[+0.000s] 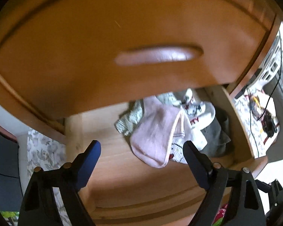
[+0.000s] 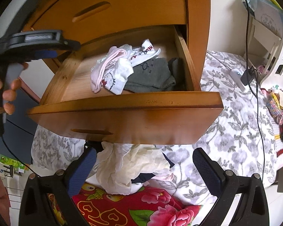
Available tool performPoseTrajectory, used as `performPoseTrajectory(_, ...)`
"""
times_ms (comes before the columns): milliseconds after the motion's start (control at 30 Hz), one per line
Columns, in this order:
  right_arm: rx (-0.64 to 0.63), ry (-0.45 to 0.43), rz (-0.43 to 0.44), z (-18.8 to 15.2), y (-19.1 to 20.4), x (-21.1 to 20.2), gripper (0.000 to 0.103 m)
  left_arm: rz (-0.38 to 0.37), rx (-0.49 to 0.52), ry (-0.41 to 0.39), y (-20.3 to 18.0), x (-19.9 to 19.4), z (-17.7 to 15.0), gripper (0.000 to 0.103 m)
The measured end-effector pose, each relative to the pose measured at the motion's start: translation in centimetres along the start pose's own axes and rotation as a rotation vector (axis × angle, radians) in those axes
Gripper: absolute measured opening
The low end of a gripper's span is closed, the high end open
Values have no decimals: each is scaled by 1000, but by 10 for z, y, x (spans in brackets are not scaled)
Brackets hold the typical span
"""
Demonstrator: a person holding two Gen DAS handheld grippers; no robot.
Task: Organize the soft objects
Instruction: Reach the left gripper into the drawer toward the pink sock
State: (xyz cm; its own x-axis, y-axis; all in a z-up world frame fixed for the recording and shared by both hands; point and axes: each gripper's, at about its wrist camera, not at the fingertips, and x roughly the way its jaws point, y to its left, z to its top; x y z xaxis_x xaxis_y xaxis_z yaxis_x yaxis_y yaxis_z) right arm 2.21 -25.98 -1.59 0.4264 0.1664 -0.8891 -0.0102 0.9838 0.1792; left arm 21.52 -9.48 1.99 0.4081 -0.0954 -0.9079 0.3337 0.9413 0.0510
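White laundry basket (image 2: 281,56), black cable (image 2: 258,101) (over floral cloth (image 2: 235,116)), charger (image 2: 248,77)

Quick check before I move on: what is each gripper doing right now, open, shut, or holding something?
Left gripper: open, nothing held, above the socks in the open drawer.
Right gripper: open, crumpled white cloth between the fingers, not clamped.

black gripper frames, blue ribbed fingers (image 2: 207,171), silver screws.
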Motion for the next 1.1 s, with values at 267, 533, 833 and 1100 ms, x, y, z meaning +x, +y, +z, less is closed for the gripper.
performPoseTrajectory(267,2,14,4,1,-3,7,103,41,54,93,-20,40,4,89)
performPoseTrajectory(533,7,31,8,2,-7,14,103,102,97,158,-27,70,7,80)
performPoseTrajectory(833,-2,44,14,2,-5,20,103,69,81,194,-32,87,16,68)
performPoseTrajectory(1100,-3,41,13,2,-5,19,103,6,26,198,-17,87,12,35)
